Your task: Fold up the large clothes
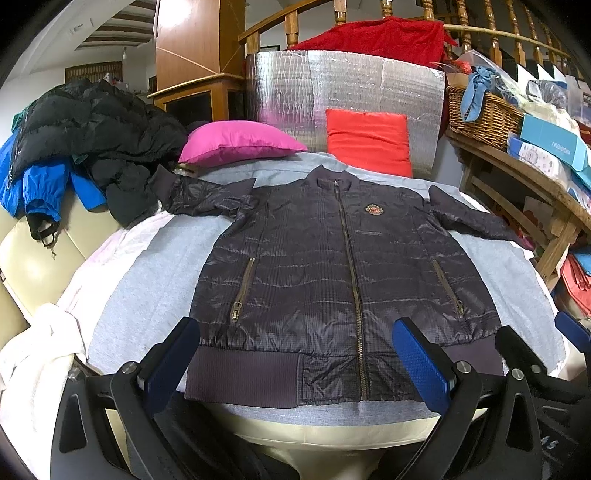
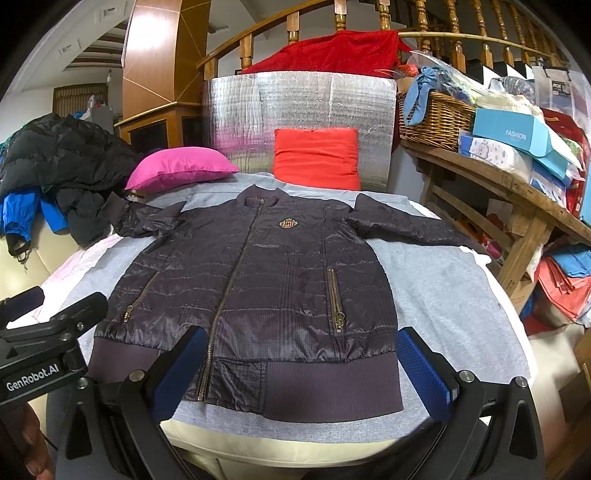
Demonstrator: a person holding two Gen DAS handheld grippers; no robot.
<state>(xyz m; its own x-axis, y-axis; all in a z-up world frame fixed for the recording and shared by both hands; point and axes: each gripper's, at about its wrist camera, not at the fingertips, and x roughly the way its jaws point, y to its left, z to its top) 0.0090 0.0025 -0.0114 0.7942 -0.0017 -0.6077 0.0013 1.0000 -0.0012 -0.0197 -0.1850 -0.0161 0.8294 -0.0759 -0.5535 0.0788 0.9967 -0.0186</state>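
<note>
I hold my left gripper (image 1: 295,365) and right gripper (image 2: 301,373) released above the near hem of the flat, zipped jacket (image 1: 332,258).

We see a dark quilted jacket (image 2: 258,280) of slightly glossy, crinkled cloth with a matt ribbed hem and dull brass metal zips, lying on a soft, matt grey fleece sheet (image 2: 443,280). Behind it stand a shiny silver foil-faced panel (image 2: 295,107), a rough woven wicker basket (image 2: 436,118) and varnished wooden balusters (image 2: 424,18). Our tongs have matt black plastic arms and textured blue pads (image 2: 424,376).
</note>
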